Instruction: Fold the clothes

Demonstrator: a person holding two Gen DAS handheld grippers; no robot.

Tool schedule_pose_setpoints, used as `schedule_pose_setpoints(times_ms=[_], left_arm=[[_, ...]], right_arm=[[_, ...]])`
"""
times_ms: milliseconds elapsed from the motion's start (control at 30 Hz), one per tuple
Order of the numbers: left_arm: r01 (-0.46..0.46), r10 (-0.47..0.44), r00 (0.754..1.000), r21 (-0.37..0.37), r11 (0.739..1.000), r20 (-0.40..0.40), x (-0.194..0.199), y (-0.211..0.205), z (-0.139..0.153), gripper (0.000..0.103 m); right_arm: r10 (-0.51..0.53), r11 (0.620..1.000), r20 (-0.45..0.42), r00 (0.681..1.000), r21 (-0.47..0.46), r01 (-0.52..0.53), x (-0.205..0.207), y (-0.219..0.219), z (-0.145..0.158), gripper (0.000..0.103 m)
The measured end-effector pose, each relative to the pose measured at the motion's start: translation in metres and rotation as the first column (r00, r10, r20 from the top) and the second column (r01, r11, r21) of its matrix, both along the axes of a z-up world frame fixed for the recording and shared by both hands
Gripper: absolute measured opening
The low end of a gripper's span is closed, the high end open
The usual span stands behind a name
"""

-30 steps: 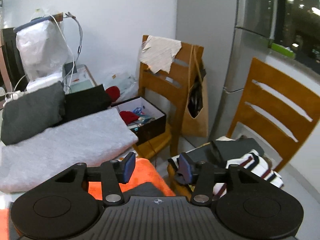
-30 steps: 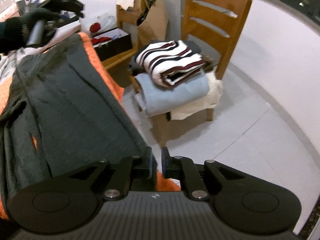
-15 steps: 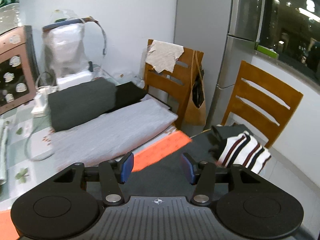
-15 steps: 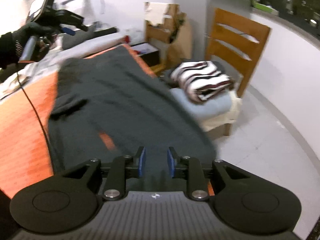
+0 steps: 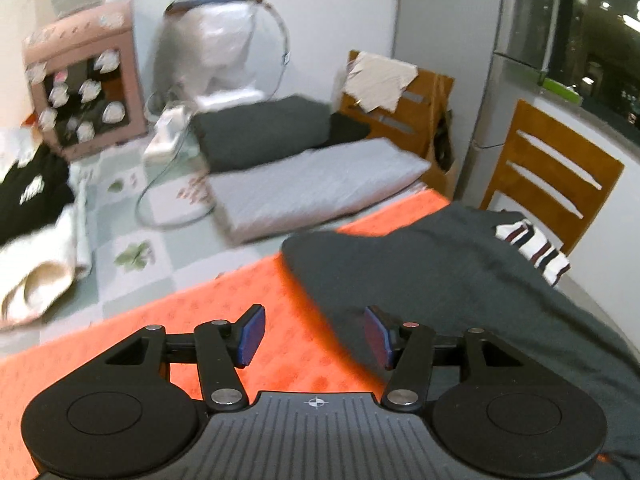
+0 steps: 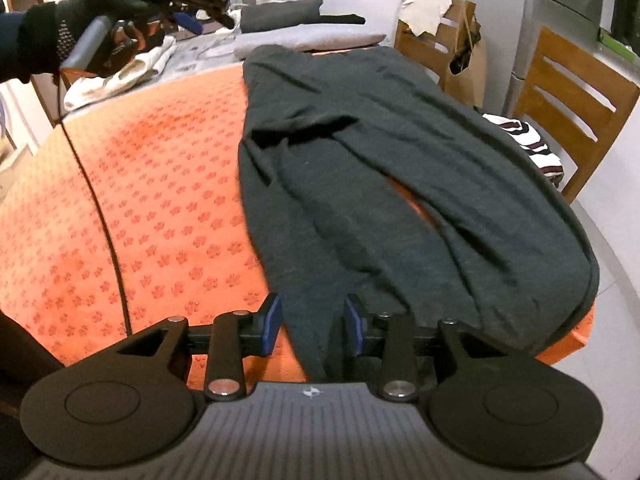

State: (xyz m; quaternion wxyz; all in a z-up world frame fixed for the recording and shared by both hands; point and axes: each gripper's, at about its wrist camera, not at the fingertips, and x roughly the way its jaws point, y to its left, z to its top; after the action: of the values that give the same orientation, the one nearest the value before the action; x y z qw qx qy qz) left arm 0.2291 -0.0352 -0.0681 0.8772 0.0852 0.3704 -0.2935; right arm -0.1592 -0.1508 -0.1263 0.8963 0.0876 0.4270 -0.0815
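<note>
Now my right gripper [image 6: 313, 324] has just been opening, the dark grey garment's [image 6: 360, 168] near edge lying loose between its pads. My left gripper [image 5: 314, 336] gapes empty. That garment sprawls across the orange bench cover [image 6: 152, 200] toward two o'clock.

A home — a lived-in dining corner, by what surrounds me. Two slatted wooden chairs [image 5: 550, 176] stand at the wall; one carries a brown paper bag [image 6: 466, 54], the other a striped folded garment [image 6: 534, 146]. A steel refrigerator [image 5: 516, 40] stands beside a dark window with city lights. My table wears an orange paw-print cloth [image 6: 152, 200], with folded laundry [image 5: 316, 186], a power strip [image 5: 166, 136] and a plastic-wrapped bundle [image 5: 216, 44] crowding its far end — household clutter.
</note>
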Motion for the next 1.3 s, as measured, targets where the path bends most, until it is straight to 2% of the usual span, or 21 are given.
schedule_pose_setpoints(times_ms=[133, 267, 333, 433, 500, 567, 600, 633, 733, 867, 1067, 1167, 1300], left_arm=[[-0.082, 0.072, 0.992, -0.088, 0.993, -0.104, 0.017, 0.016, -0.019, 0.058], [-0.171, 0.127, 0.972, -0.225, 0.959, -0.196, 0.036, 0.019, -0.038, 0.058], [-0.200, 0.142, 0.963, -0.251, 0.947, -0.229, 0.046, 0.011, -0.048, 0.058], [-0.213, 0.155, 0.958, -0.235, 0.948, -0.243, 0.057, -0.009, -0.062, 0.057], [-0.213, 0.154, 0.954, -0.220, 0.952, -0.259, 0.062, -0.020, -0.070, 0.056], [-0.204, 0.137, 0.946, -0.212, 0.956, -0.294, 0.066, -0.028, -0.077, 0.032], [-0.201, 0.132, 0.943, -0.206, 0.958, -0.307, 0.067, -0.031, -0.079, 0.012], [-0.201, 0.131, 0.939, -0.198, 0.959, -0.317, 0.068, -0.033, -0.080, 0.008], [-0.173, 0.114, 0.956, -0.207, 0.963, -0.269, 0.062, -0.040, -0.068, 0.007], [-0.126, 0.086, 0.978, -0.208, 0.970, -0.191, 0.053, -0.058, -0.034, 0.006], [-0.067, 0.048, 0.994, -0.199, 0.978, -0.103, 0.039, -0.115, 0.015, 0.007], [-0.046, 0.029, 0.995, -0.187, 0.981, -0.095, 0.034, -0.154, 0.023, 0.007], [-0.009, -0.005, 0.996, -0.158, 0.987, -0.093, 0.031, -0.208, 0.015, 0.008]], right_arm=[[-0.003, 1.000, -0.010, 1.000, -0.021, 0.003, 0.002, 0.005, -0.007, 0.040], [-0.002, 0.999, -0.009, 1.000, -0.040, 0.002, 0.000, 0.005, -0.013, 0.038], [-0.016, 0.999, -0.002, 1.000, -0.047, 0.016, 0.000, 0.003, -0.014, 0.032], [-0.044, 0.998, 0.004, 0.999, -0.034, 0.044, 0.001, -0.001, -0.014, 0.011], [-0.057, 0.998, 0.009, 0.998, -0.024, 0.057, 0.001, -0.003, -0.013, 0.006], [-0.060, 0.998, 0.017, 0.998, -0.011, 0.060, 0.002, -0.003, -0.010, 0.005], [-0.059, 0.998, 0.024, 0.998, -0.001, 0.059, 0.001, -0.003, -0.007, 0.005], [-0.058, 0.998, 0.033, 0.998, 0.016, 0.057, 0.000, -0.004, -0.003, 0.005], [-0.060, 0.996, 0.062, 0.996, 0.064, 0.056, -0.004, -0.009, 0.012, 0.005], [-0.097, 0.982, 0.111, 0.989, 0.174, 0.077, -0.017, -0.028, 0.034, 0.005], [-0.190, 0.936, 0.162, 0.968, 0.328, 0.128, -0.038, -0.076, 0.062, 0.005], [-0.258, 0.913, 0.167, 0.952, 0.364, 0.184, -0.047, -0.108, 0.068, 0.005], [-0.354, 0.887, 0.141, 0.925, 0.362, 0.285, -0.056, -0.154, 0.061, 0.005]])
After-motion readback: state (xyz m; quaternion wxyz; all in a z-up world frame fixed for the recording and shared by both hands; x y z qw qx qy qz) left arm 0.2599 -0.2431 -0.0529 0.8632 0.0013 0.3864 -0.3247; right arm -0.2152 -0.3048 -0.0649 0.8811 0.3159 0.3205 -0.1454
